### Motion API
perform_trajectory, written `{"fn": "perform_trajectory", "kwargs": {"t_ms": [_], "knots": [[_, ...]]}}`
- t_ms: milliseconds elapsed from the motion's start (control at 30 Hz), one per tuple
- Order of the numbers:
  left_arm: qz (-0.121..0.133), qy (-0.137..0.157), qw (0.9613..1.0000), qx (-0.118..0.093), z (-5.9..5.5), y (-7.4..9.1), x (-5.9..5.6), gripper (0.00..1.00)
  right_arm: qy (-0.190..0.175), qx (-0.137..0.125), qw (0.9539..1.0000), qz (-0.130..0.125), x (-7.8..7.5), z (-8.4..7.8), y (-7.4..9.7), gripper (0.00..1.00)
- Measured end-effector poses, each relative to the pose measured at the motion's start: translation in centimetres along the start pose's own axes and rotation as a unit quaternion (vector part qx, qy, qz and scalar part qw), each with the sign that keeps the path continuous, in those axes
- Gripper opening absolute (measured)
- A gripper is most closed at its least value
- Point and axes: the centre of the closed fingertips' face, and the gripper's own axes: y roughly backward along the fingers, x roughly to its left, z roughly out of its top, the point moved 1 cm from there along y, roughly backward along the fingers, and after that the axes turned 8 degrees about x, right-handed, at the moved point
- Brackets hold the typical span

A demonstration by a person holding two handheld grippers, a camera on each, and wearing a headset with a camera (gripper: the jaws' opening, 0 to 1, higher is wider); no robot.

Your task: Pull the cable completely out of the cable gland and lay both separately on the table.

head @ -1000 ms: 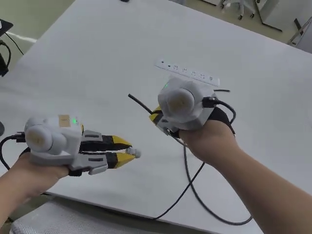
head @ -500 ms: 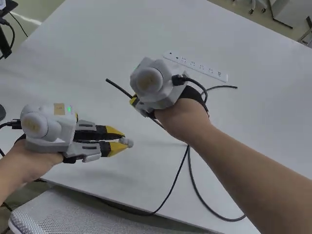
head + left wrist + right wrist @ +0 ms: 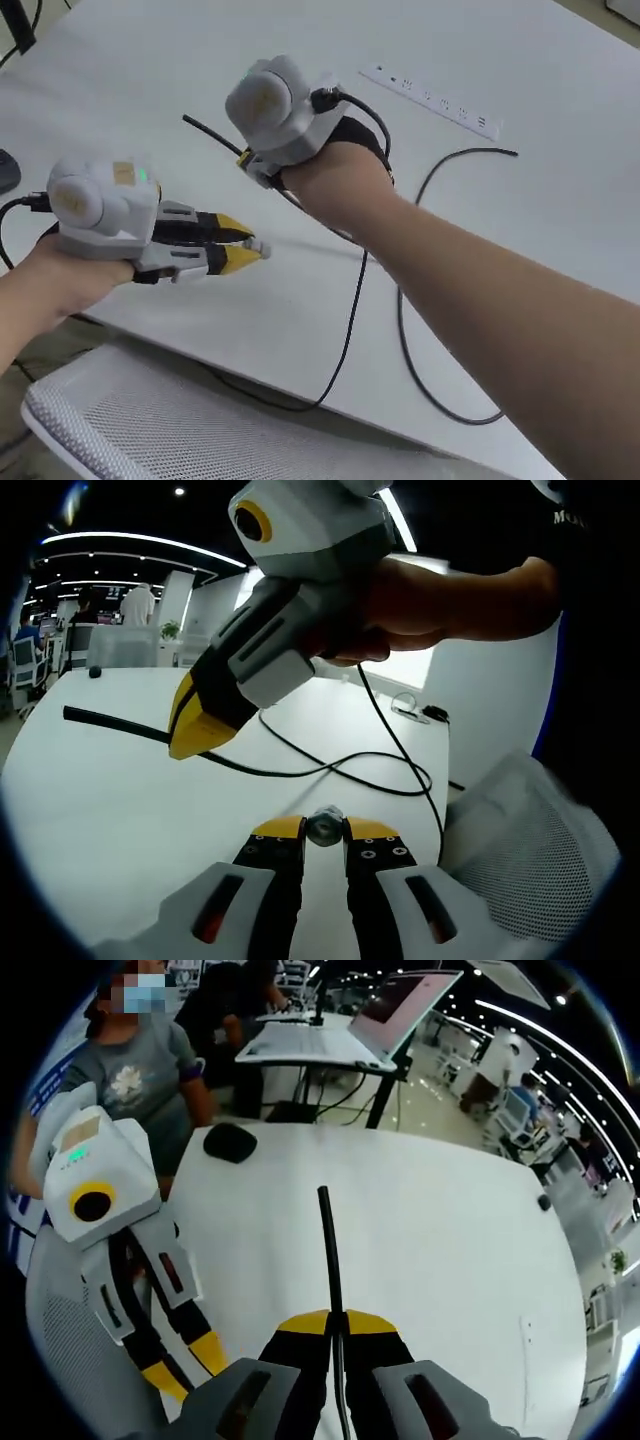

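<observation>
The left claw (image 3: 250,243) is a round white and grey box with a tiny green light (image 3: 143,177) and a square tan sticker (image 3: 125,172) (its tips are yellow, on black arms). The right claw (image 3: 336,1325) has the same white body, with a thin black cord (image 3: 352,101) plugged in and a black strap (image 3: 362,137) across the hand.

Smooth, matt white on the counter (image 3: 150,60). Dull black rubbery sheath on the cable (image 3: 327,1250). Pale grey with a slight sheen on the cable gland (image 3: 324,826), metal or plastic unclear. Glossy hard plastic on the left gripper (image 3: 250,243) and right gripper (image 3: 335,1325). Open grey mesh on the chair (image 3: 150,440).
</observation>
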Motion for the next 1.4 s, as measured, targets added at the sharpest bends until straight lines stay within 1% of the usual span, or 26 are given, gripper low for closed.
{"fn": "perform_trajectory", "kwargs": {"t_ms": [67,200,267,333,367,400,467,600,633,667,700,767,833,900,967,1067,1233,1300,1333,1400], "knots": [[0.004,-0.001,1.0,0.004,-0.5,-0.1,0.5,0.15,-0.001,0.001,1.0,0.007,-0.1,0.3,-1.0,0.0],[0.008,0.003,0.9999,0.01,-1.6,-0.5,1.2,0.15,-0.02,0.018,0.9994,0.022,-0.4,-0.2,-3.1,0.0],[0.013,0.008,0.9998,0.01,-2.1,-0.6,1.4,0.15,-0.029,0.02,0.9991,0.025,-0.5,-0.3,-3.7,0.0],[0.017,0.013,0.9997,0.012,-2.6,-0.6,1.6,0.15,-0.028,0.024,0.9987,0.033,-0.1,-0.4,-4.5,0.0],[0.017,0.017,0.9997,0.01,-2.9,-0.6,1.7,0.15,-0.024,0.025,0.9987,0.036,0.1,-0.3,-5.7,0.0],[0.018,0.019,0.9996,0.011,-3.1,-0.6,1.8,0.15,-0.02,0.025,0.9988,0.038,0.2,-0.3,-6.3,0.0],[0.021,0.021,0.9994,0.016,-3.7,-0.7,2.0,0.15,-0.019,0.029,0.9984,0.045,0.7,-0.5,-6.7,0.0],[0.026,0.035,0.9989,0.014,-4.3,-0.5,2.3,0.15,-0.019,0.033,0.9979,0.051,1.3,-0.9,-7.1,0.0],[0.027,0.035,0.9989,0.016,-4.5,-0.5,2.3,0.15,-0.017,0.034,0.9977,0.055,1.6,-1.1,-7.2,0.0],[0.03,0.031,0.9988,0.023,-4.9,-0.5,2.4,0.15,-0.014,0.036,0.9977,0.056,1.8,-1.2,-7.3,0.0],[0.031,0.029,0.9988,0.026,-5.0,-0.6,2.4,0.15,-0.012,0.036,0.9976,0.058,2.0,-1.4,-7.4,0.0],[0.032,0.033,0.9986,0.026,-5.2,-0.6,2.5,0.16,-0.008,0.037,0.9974,0.061,2.3,-1.6,-7.4,0.0],[0.036,0.035,0.9984,0.026,-5.4,-0.7,2.7,0.16,-0.002,0.035,0.9976,0.06,2.4,-1.7,-7.6,0.0],[0.037,0.039,0.9982,0.027,-5.6,-0.8,2.8,0.16,-0.004,0.035,0.9974,0.063,2.5,-1.7,-7.5,0.0],[0.036,0.038,0.9983,0.028,-5.7,-1.0,2.7,0.16,0.004,0.034,0.9976,0.06,2.6,-1.8,-7.5,0.0],[0.037,0.035,0.9981,0.034,-6.0,-1.2,2.8,0.16,0.003,0.036,0.9973,0.063,2.8,-1.8,-7.6,0.0],[0.041,0.037,0.9979,0.034,-6.3,-1.2,2.9,0.16,0.009,0.036,0.9972,0.066,3.1,-2.0,-7.9,0.0],[0.044,0.047,0.9976,0.026,-6.1,-1.1,2.9,0.16,0.011,0.035,0.9972,0.066,3.1,-2.0,-8.0,0.0],[0.048,0.049,0.9975,0.016,-5.8,-0.9,3.1,0.16,0.012,0.035,0.9972,0.066,3.2,-2.0,-8.0,0.0],[0.051,0.05,0.9973,0.02,-6.0,-0.9,3.2,0.16,0.013,0.035,0.9969,0.069,3.4,-2.1,-8.1,0.0]]}}
